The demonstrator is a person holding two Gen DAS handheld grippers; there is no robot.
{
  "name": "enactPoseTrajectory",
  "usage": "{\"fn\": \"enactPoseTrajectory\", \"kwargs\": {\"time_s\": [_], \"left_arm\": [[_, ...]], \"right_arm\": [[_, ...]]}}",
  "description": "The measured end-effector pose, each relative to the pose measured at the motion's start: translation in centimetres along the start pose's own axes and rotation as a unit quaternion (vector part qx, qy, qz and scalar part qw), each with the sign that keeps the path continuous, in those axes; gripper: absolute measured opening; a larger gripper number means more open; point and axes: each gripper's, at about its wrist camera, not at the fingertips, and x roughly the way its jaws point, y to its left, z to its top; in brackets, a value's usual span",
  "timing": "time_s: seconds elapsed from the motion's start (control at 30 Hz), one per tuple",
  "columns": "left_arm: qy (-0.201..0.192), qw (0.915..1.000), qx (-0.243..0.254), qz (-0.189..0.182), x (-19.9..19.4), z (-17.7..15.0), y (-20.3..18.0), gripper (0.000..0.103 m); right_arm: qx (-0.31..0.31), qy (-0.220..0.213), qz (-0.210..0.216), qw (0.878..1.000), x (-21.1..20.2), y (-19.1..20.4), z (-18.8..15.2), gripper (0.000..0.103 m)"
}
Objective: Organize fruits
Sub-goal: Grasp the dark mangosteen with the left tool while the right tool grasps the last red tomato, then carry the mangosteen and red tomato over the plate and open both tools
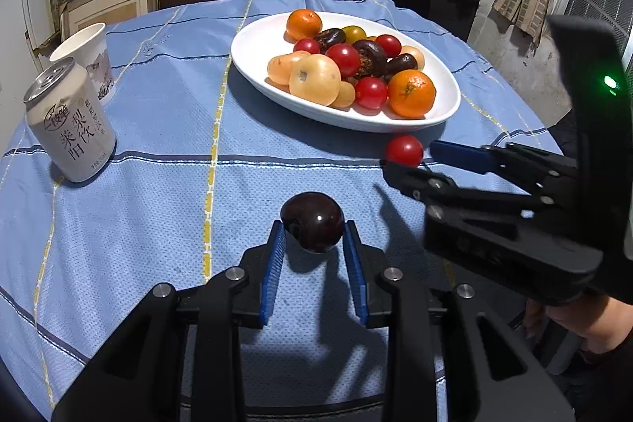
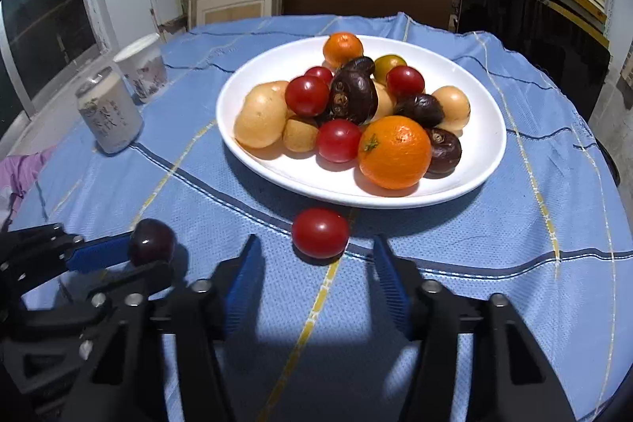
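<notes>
On the worktop: two grippers beside the fruit plate.
Left wrist view: left gripper (image 1: 314,238) fingers clamp a dark plum (image 1: 312,221) above the blue cloth (image 1: 158,184). Right wrist view: right gripper (image 2: 316,256) fingers stand apart, holding nothing; a red tomato (image 2: 320,233) lies between their tips, untouched, just before the white plate (image 2: 467,184).

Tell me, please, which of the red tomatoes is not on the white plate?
The red tomato lying alone on the blue tablecloth, just off the near rim of the white plate. It sits ahead of the right tongs; all the other red tomatoes are piled on the plate.
</notes>
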Motion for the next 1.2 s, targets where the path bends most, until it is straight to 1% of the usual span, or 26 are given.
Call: {"fn": "enactPoseTrajectory", "kwargs": {"time_s": [0.03,0.07,0.1,0.2,0.3,0.33,0.57,0.7,0.87,1.07,1.2], "left_arm": [[0.001,1.0000,-0.001,0.000,0.0,0.0,0.0,0.029],[0.002,1.0000,-0.003,0.000,0.1,0.0,0.1,0.029],[0.003,1.0000,-0.005,0.000,0.1,0.0,0.2,0.029],[0.005,0.9999,-0.011,0.001,0.3,0.0,0.4,0.029],[0.007,0.9999,-0.014,0.001,0.3,-0.1,0.5,0.029],[0.007,0.9999,-0.013,0.001,0.3,-0.1,0.5,0.029],[0.006,0.9999,-0.010,0.005,0.2,-0.1,0.2,0.029],[0.005,0.9999,-0.005,0.009,0.0,-0.1,-0.3,0.029],[0.003,0.9999,0.006,0.014,-0.5,-0.1,-1.1,0.029],[-0.002,0.9998,0.010,0.016,-1.6,1.1,-1.8,0.029],[-0.018,0.9996,0.017,0.015,-2.8,3.2,-2.2,0.029]], "right_arm": [[0.005,0.001,0.002,1.000,0.2,0.0,0.1,0.050],[0.007,0.001,0.002,1.000,0.4,0.1,0.2,0.048],[0.006,0.003,0.001,1.000,0.5,0.2,0.2,0.041],[0.003,0.004,-0.006,1.000,0.9,0.4,0.2,0.032],[0.030,0.004,0.014,0.999,0.6,-0.5,0.0,0.032],[0.033,0.004,0.014,0.999,0.4,-0.7,-0.1,0.032],[0.049,-0.008,0.029,0.998,-2.8,-2.3,-2.1,0.032],[0.057,-0.010,0.038,0.998,-4.5,-3.0,-4.0,0.032],[0.051,-0.012,0.048,0.997,-6.0,-3.1,-5.3,0.032],[0.047,-0.047,0.053,0.996,-8.6,-4.1,-4.3,0.032],[0.046,-0.075,0.055,0.995,-10.4,-5.3,-2.7,0.032]]}}
